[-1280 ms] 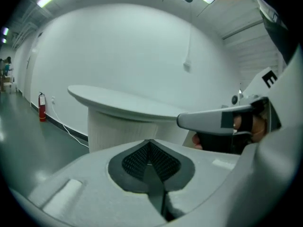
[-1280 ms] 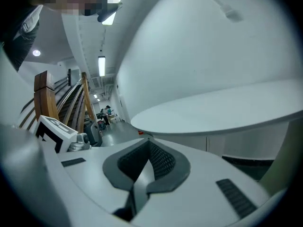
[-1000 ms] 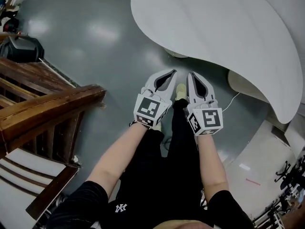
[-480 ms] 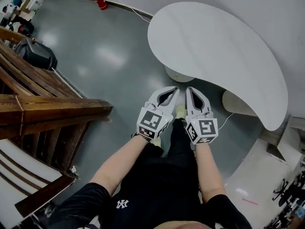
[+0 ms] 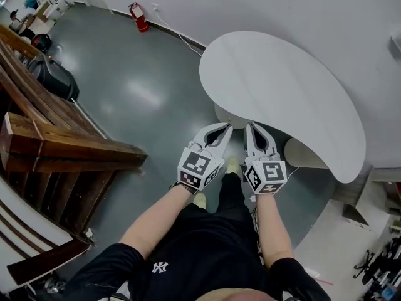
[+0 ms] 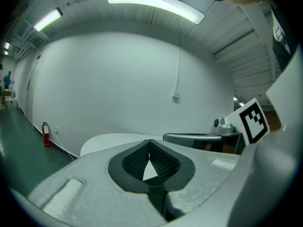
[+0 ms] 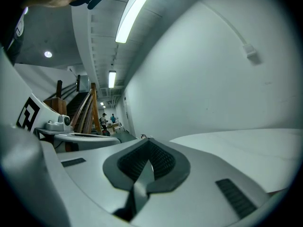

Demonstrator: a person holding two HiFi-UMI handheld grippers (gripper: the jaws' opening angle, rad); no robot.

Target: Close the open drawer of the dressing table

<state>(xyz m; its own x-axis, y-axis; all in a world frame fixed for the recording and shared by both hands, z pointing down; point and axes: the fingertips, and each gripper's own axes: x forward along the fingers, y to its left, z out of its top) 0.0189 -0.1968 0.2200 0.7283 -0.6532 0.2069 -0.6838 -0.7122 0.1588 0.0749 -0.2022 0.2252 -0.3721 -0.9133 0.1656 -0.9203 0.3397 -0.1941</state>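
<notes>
The open drawer isn't showing; it is likely tucked under the white bench top at twelve o'clock, whose long axis runs ten to four. It should slide light and rigid, so push flat on its front. Left tool and right tool are both pressed together, empty, near the closest edge.

A large, bare indoor hall, like a lab or workshop: glossy grey floor, plain white walls, ceiling strip lights, a red fire extinguisher and a wooden staircase.
</notes>
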